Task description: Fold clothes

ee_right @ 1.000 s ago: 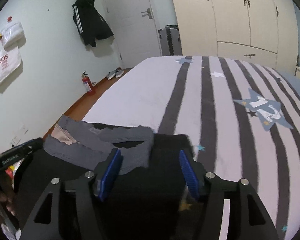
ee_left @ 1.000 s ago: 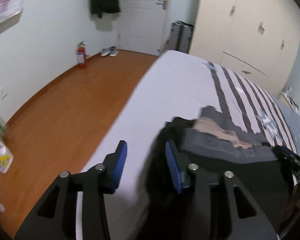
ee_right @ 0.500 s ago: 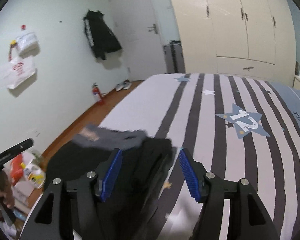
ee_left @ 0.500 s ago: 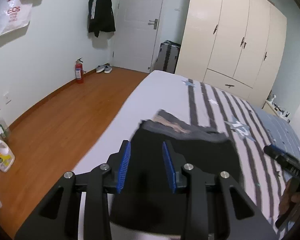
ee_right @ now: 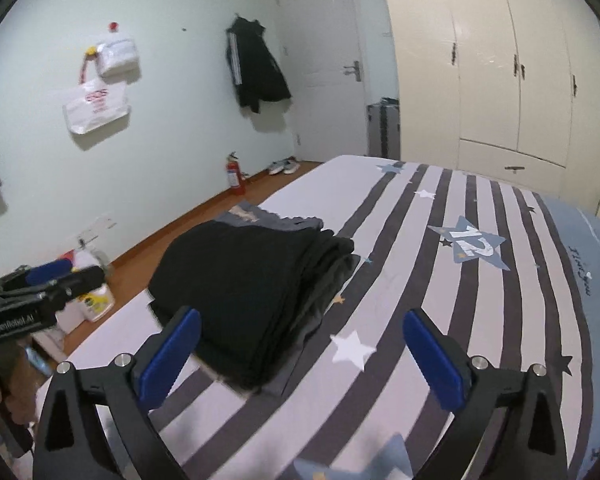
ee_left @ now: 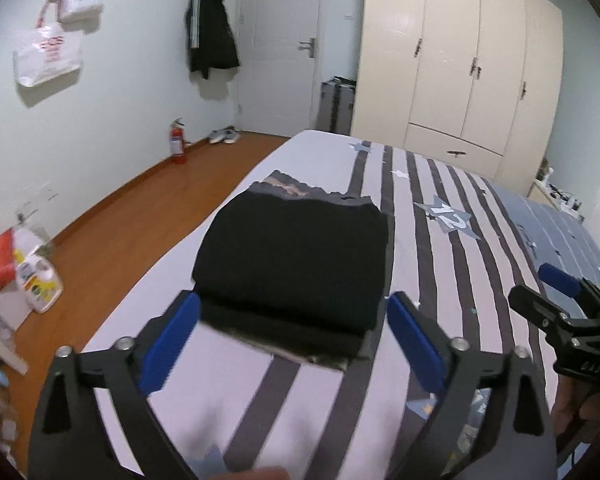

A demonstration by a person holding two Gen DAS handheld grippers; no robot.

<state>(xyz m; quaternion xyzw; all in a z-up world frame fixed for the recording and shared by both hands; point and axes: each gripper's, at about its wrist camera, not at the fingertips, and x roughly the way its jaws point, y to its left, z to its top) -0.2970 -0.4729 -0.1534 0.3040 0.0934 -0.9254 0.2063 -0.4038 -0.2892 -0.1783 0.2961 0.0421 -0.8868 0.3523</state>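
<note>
Clothes: a black garment (ee_left: 296, 264) lies folded into a compact block on the bed (ee_left: 452, 240), near the edge by the floor, on top of a grey piece (ee_left: 300, 192) whose far edge sticks out behind it.
Fold state: in my right view the stack (ee_right: 256, 288) shows several layers at its near side; edges look fairly square, though the grey layer peeks out underneath at the near corner.
Left jaws: my left gripper (ee_left: 292, 340) is opening to its widest, blue pads on either side of the stack's near edge but not pressing on it; nothing is held.
Right jaws: my right gripper (ee_right: 300, 344) is also opening wide, with only striped bedcover and the stack's corner seen between the pads; nothing is held.
Done: I judge the folding of this piece is finished and it has been let go onto the bed.
Left: perhaps a tidy of the grey layer that shows below; I see no other loose clothes on the bed, so I cannot tell whether more remain.
Risk: the stack sits close to the bed edge, so a careless nudge could tip it toward the floor.
</note>
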